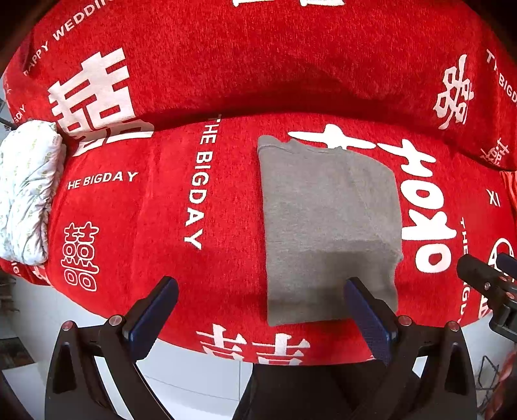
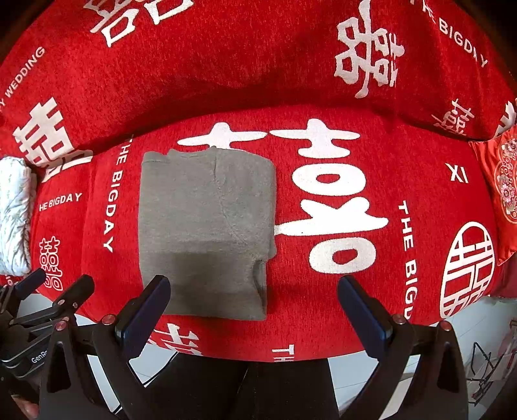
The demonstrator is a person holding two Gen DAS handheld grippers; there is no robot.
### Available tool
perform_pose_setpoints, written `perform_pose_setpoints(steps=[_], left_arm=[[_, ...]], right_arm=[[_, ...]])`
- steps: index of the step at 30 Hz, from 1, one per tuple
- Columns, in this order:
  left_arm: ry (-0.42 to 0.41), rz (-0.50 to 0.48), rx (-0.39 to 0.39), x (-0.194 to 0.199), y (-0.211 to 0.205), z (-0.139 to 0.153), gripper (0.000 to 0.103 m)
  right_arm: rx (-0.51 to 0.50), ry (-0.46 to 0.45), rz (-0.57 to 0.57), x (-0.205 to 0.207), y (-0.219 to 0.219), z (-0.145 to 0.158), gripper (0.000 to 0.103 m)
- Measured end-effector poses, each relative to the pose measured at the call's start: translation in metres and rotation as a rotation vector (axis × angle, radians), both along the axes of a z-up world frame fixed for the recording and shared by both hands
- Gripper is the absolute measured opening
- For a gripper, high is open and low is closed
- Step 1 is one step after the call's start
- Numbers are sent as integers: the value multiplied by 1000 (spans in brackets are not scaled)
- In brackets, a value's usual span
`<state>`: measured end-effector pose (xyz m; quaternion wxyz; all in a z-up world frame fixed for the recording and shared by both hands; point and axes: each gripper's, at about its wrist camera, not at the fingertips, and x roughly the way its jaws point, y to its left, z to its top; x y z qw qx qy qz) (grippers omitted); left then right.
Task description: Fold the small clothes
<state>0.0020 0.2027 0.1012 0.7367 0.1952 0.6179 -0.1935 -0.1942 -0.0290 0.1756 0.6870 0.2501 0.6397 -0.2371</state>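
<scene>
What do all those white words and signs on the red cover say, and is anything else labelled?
"THE BIGDAY": red cover, repeated, e.g..
"HAPPY WEDDING", partly cut off: same cover.
"XI": same cover.
Large white double-happiness characters: same cover.
"GenRo", cut off: left gripper body.
Gray folded garment: no text.

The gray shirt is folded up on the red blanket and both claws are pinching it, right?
Not quite. The gray shirt does lie folded on the red blanket, but neither claw pinches it. In each wrist view, the left claw and the right claw are open, holding nothing.
</scene>
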Motion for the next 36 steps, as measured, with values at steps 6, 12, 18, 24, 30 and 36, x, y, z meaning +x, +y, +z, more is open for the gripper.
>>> perform_pose_setpoints(steps=[6, 12, 18, 24, 30, 36], left_arm=[[1, 1, -2, -1, 1, 0, 102], [1, 0, 0, -1, 1, 0, 102], [-4, -2, 2, -2, 1, 0, 102], [-7, -2, 4, -3, 1, 1, 102], [-18, 7, 25, -2, 3, 0, 102], [-20, 17, 31, -1, 5, -1, 102]], right_arm=[[-1, 0, 0, 0, 0, 0, 103], [-1, 0, -1, 0, 1, 1, 103], [-1, -1, -3, -1, 3, 2, 103], [-2, -2, -3, -1, 4, 2, 103], [0, -2, -3, -2, 7, 1, 103], [0, -3, -6, -2, 8, 2, 103]])
